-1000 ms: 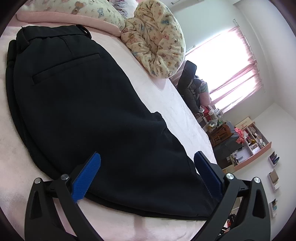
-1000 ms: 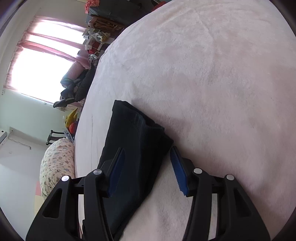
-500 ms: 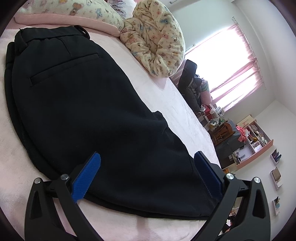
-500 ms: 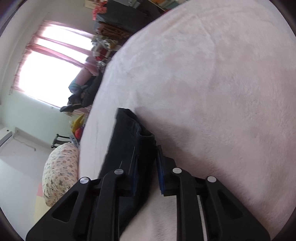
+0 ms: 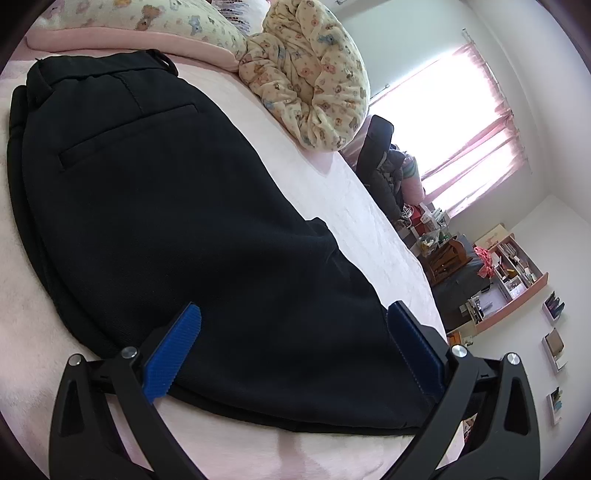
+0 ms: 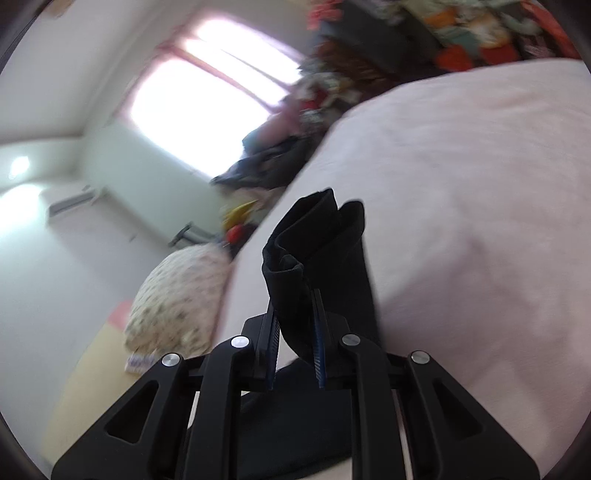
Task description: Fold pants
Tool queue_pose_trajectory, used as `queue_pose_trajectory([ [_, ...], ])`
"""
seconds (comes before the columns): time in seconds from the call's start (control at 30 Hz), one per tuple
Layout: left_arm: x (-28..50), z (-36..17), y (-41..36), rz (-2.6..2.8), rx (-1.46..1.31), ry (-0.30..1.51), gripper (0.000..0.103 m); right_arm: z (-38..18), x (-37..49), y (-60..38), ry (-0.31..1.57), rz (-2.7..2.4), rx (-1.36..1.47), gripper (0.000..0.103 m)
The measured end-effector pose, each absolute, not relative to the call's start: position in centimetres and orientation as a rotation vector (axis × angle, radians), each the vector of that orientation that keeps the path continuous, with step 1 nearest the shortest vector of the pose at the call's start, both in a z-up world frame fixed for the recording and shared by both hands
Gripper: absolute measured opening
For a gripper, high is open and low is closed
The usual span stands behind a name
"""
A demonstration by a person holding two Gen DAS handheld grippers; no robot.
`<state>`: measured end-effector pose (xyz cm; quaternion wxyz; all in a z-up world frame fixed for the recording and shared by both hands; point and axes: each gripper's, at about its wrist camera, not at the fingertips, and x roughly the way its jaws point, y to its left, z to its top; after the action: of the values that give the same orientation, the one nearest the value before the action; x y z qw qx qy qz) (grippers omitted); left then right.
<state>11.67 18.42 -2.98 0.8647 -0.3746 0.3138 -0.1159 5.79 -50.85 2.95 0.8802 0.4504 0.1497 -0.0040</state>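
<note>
Two claws working: right gripper (image 6: 295,332) pinching pants (image 6: 325,258) cuffs, left gripper (image 5: 295,343) gaping wide. Maybe slipping loose, flopping crooked on bed (image 6: 480,184).

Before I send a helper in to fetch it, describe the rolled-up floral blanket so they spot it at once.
Start at the pink bed where the black pants lie flat. Past their waistband, at the head of the bed, sits the cream fleece blanket bunched into a fat roll. Unlike the flat bear-print pillow beside it, it is a twisted, rounded bundle.
</note>
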Motion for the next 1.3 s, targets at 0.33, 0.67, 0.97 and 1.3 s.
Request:
queue_pose_trajectory([
  [0.33, 11.7, -3.1, 18.7, -0.254, -0.797, 0.662, 0.101, 6.5, 12.5, -37.6, 0.422, 0.350, 0.817, 0.017],
  [0.67, 11.7, -3.2, 18.8, -0.262, -0.802, 0.664, 0.101, 3.4, 18.5, -25.6, 0.625, 0.492, 0.732, 0.016],
  [0.97, 11.7, -3.2, 18.9, -0.268, -0.817, 0.667, 0.101, 2.3, 19.9, -19.3, 0.647, 0.537, 0.702, 0.017],
  [1.3, 11.8, -3.2, 19.1, -0.278, -0.824, 0.670, 0.101, -1.5, 18.2, -12.7, 0.900, 0.464, 0.229, 0.046],
])
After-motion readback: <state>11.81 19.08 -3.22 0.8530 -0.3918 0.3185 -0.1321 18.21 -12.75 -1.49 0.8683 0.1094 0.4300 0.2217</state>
